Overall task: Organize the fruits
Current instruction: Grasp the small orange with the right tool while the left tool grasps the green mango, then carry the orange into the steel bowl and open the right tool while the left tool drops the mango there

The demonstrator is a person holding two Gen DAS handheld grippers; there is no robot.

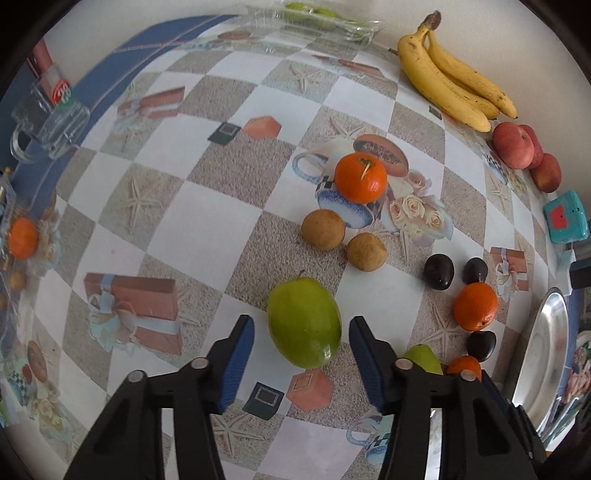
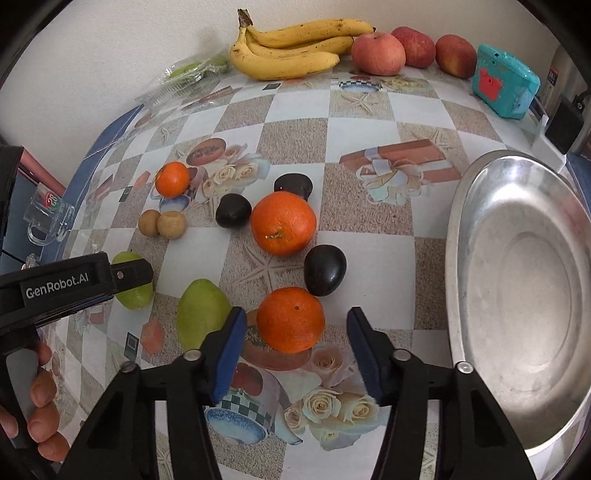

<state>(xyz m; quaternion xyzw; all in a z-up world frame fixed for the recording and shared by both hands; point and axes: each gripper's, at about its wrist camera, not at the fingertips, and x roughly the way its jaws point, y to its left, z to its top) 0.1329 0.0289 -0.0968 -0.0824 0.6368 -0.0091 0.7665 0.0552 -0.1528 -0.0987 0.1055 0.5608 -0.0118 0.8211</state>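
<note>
My left gripper is open, its fingers either side of a green mango on the table, not touching. My right gripper is open around an orange tangerine, with gaps on both sides. A second green mango lies just left of it. More tangerines, dark plums and two brown round fruits lie mid-table. Bananas and red apples sit by the back wall. The left gripper's body shows in the right wrist view.
A large metal bowl stands at the right. A teal box is at the back right. A glass mug sits at the left edge. A clear plastic tray with green fruit is at the back.
</note>
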